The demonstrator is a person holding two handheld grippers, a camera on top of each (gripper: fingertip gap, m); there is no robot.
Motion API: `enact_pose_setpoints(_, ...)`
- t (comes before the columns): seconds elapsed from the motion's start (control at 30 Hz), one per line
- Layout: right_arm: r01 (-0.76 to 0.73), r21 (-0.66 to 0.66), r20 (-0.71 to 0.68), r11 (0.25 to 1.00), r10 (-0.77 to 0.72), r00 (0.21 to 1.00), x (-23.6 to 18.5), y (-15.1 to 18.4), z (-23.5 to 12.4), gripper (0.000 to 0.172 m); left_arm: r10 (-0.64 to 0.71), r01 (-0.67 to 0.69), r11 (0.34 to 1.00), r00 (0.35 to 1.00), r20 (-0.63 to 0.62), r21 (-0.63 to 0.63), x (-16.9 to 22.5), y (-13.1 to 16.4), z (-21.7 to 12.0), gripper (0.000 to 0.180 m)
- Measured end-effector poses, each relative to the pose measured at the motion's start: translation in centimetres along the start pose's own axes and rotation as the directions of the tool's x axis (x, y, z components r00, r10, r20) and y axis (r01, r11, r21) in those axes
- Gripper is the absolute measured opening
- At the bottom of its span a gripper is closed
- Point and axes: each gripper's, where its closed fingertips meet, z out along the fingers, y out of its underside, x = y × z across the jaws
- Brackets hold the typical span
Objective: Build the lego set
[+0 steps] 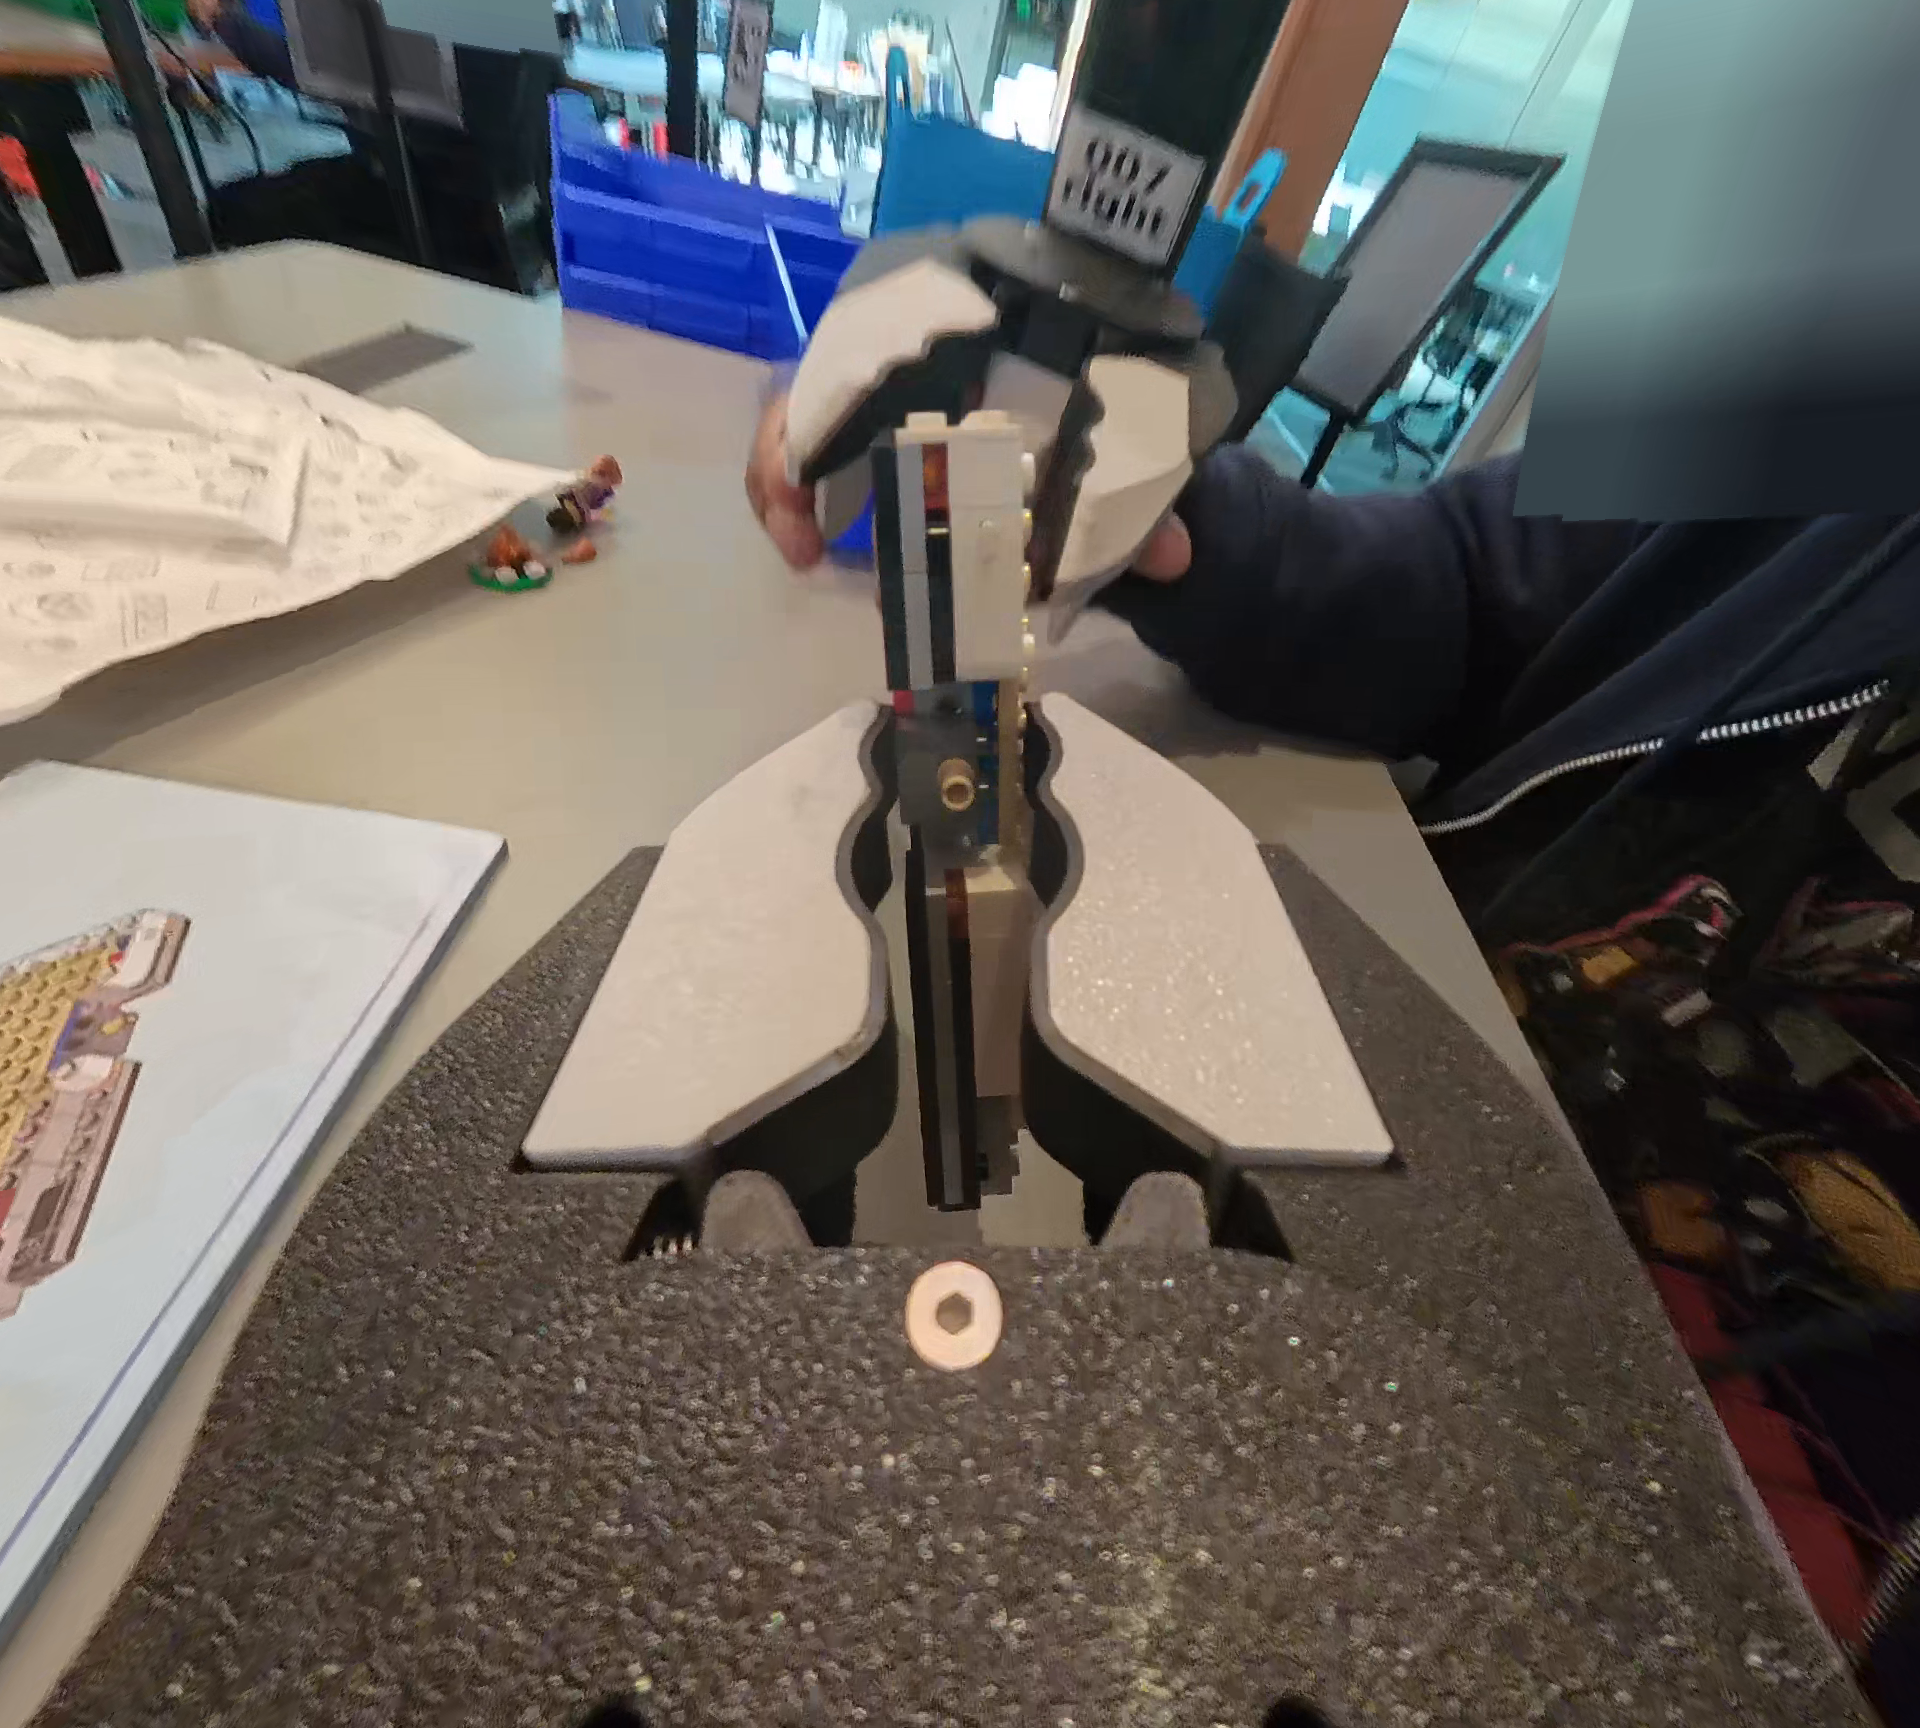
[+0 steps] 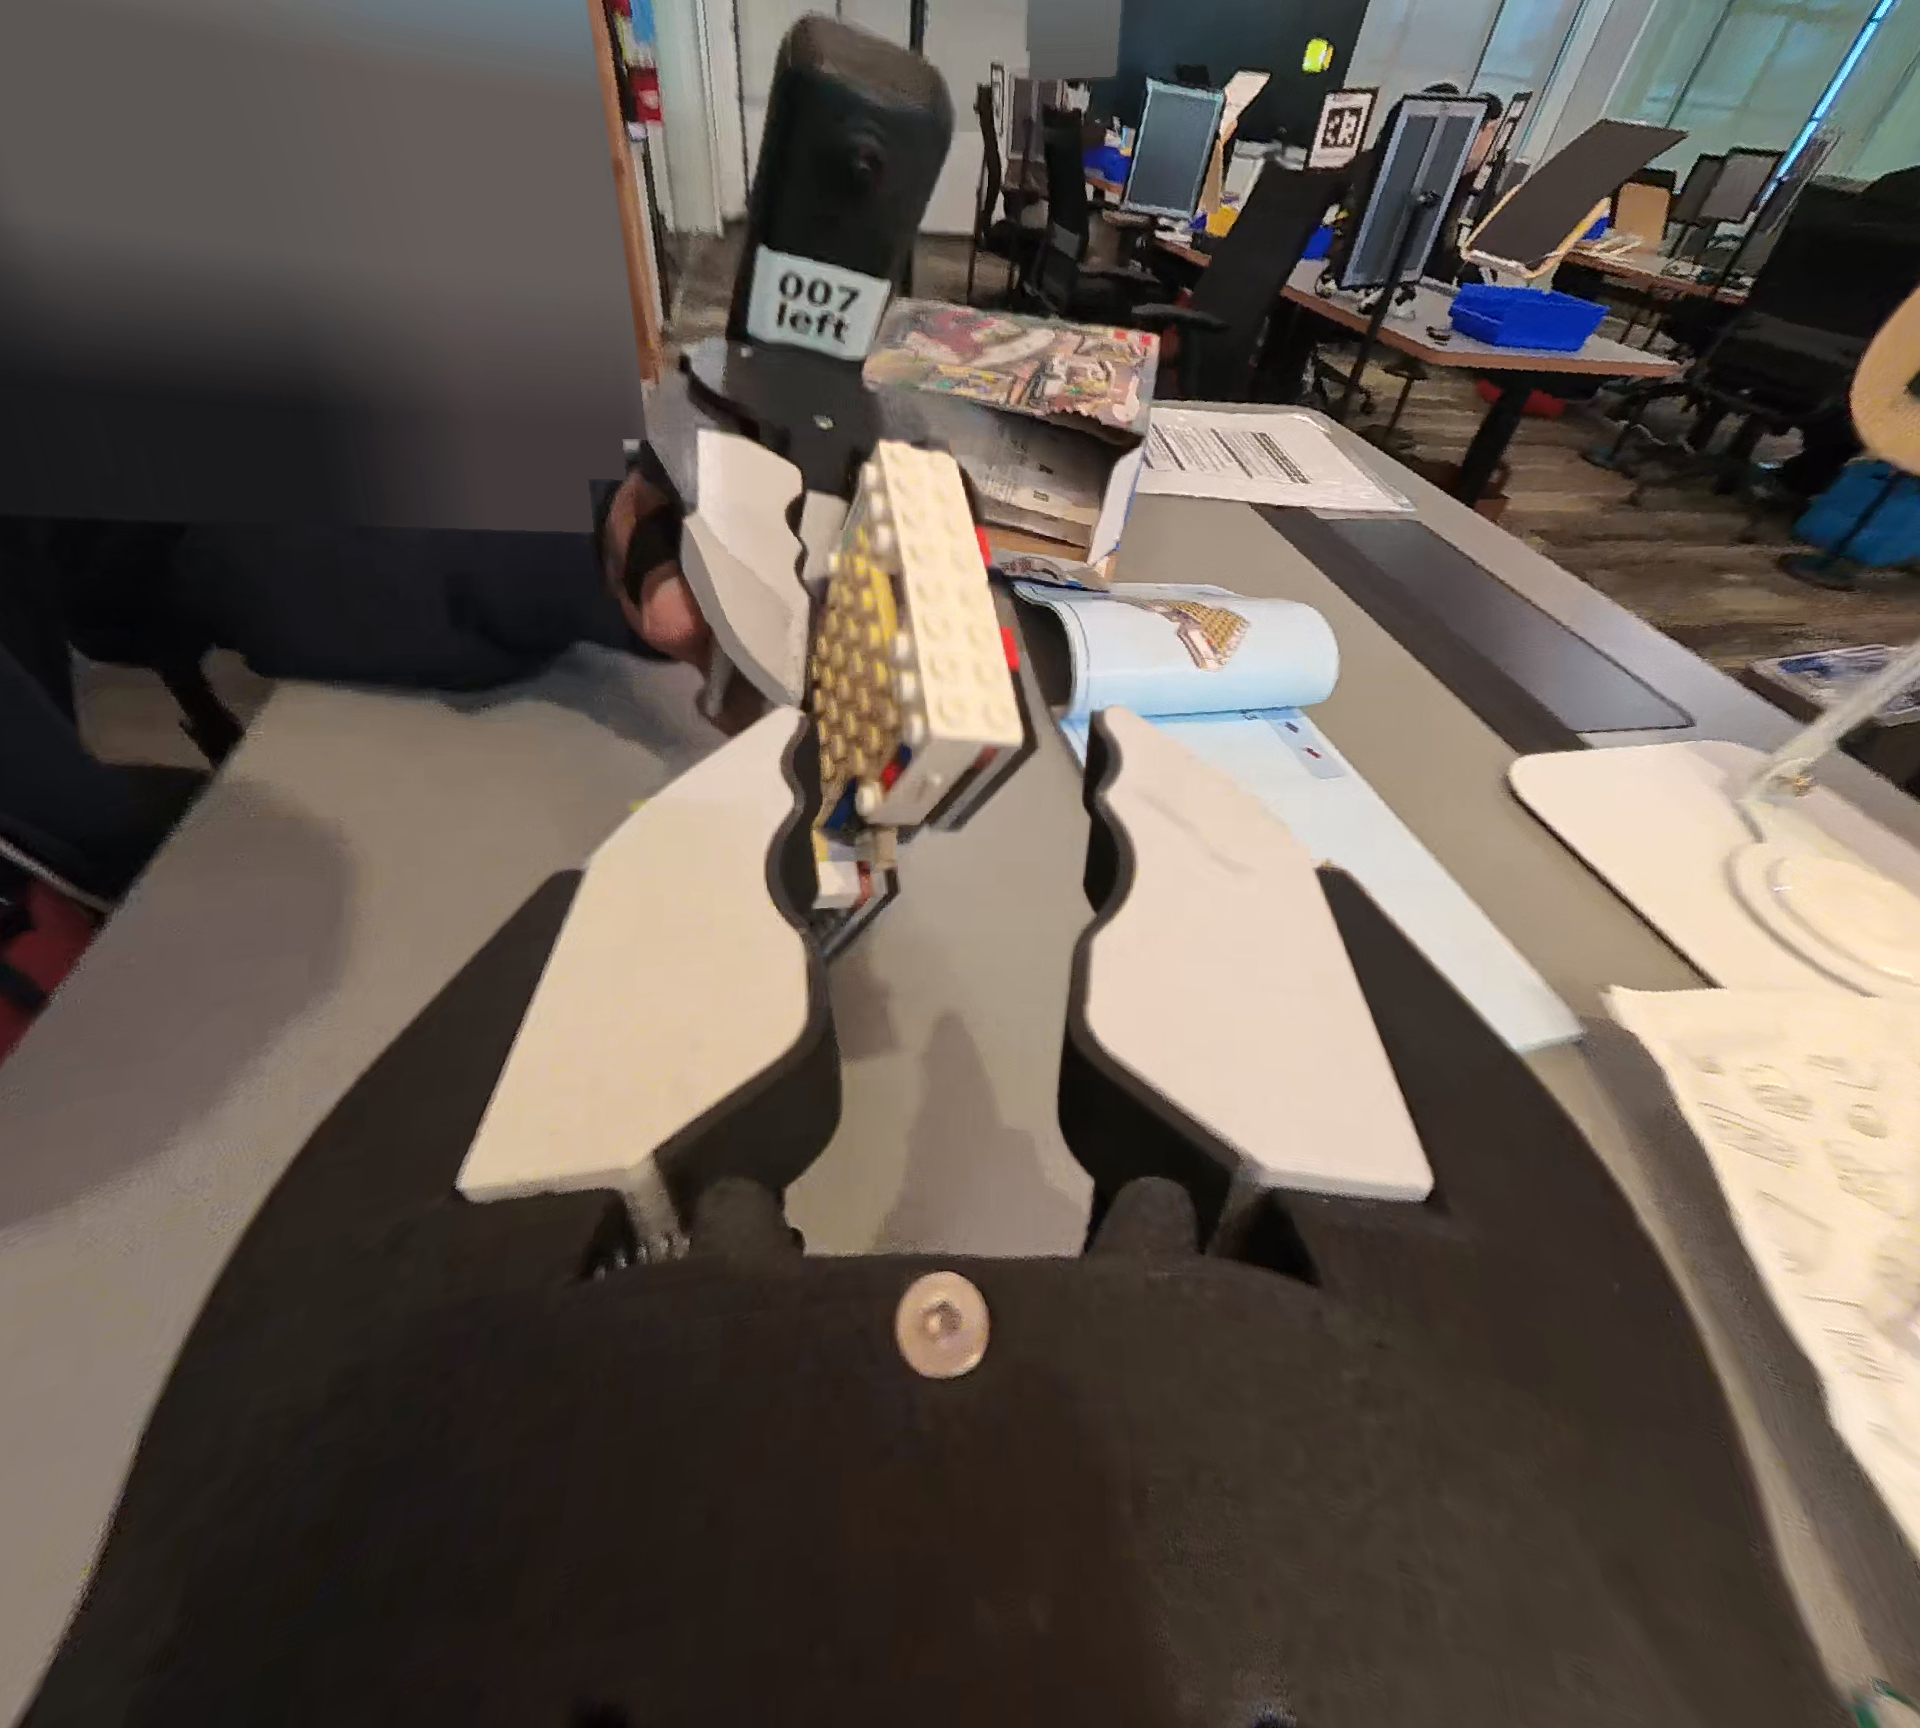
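Observation:
My left gripper [image 1: 956, 722] is shut on a flat brick-built model [image 1: 966, 535] of white, black, grey and tan bricks, gripping its near end and holding it above the grey table [image 1: 644, 702]. My right gripper [image 2: 945, 728] is open. The model [image 2: 935, 618] lies against its left finger [image 2: 686, 930], with a clear gap to its right finger [image 2: 1216, 930]. In the left wrist view the right gripper [image 1: 940, 572] stands around the model's far end. In the right wrist view a finger [image 2: 738, 566] of the left gripper shows beside the model.
A light-blue instruction booklet [image 1: 208, 1003] lies at the left and also shows in the right wrist view [image 2: 1226, 650]. White printed sheets [image 1: 156, 494], a small figure [image 1: 587, 499] and a green-based piece [image 1: 509, 561] lie beyond. An opened printed box [image 2: 1029, 390] and white tray [image 2: 1662, 847] are on the table. My left and right fingertips are right by each other.

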Motion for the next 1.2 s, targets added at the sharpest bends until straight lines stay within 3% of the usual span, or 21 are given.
enact_pose_setpoints(0.17,0.162,-0.132,0.015,0.978,-0.161,0.987,-1.0,0.1,-0.1,0.048,-0.001,-0.002,0.985,1.000,-0.018,-0.173,0.7,1.6,0.2,0.022)
enact_pose_setpoints(0.37,0.188,-0.255,0.165,0.949,-0.149,0.975,-3.2,1.2,1.0,0.044,0.098,-0.105,0.937,0.994,-0.039,-0.333,1.9,3.1,0.5,0.022)
enact_pose_setpoints(0.47,0.220,-0.342,0.231,0.914,-0.145,0.962,-4.1,2.5,1.1,0.039,0.133,-0.142,0.917,0.990,-0.052,-0.373,2.4,3.3,0.5,0.022)
enact_pose_setpoints(0.6,0.203,-0.359,0.251,0.911,-0.115,0.961,-4.5,2.6,1.3,0.029,0.166,-0.169,0.901,0.985,-0.040,-0.399,2.3,3.3,0.3,0.023)
enact_pose_setpoints(0.8,0.103,-0.312,0.186,0.945,-0.045,0.982,-3.7,2.0,0.9,0.027,0.153,-0.137,0.929,0.988,0.020,-0.344,1.6,2.2,0.2,0.025)
enact_pose_setpoints(0.93,0.039,-0.249,0.072,0.968,-0.021,0.997,-2.2,1.6,0.0,0.026,0.142,-0.105,0.972,0.975,0.173,-0.209,0.1,-0.2,-1.1,0.041)
enact_pose_setpoints(1.07,-0.048,-0.157,-0.025,0.986,0.045,0.999,-0.6,1.2,-1.5,0.024,-0.077,0.064,0.996,0.968,0.238,0.060,-0.1,-2.1,-2.9,0.043)
enact_pose_setpoints(1.2,-0.086,-0.132,-0.058,0.987,0.079,0.995,0.1,1.1,-2.3,0.025,-0.279,0.262,0.958,0.943,0.180,0.112,1.3,0.7,-1.8,0.042)
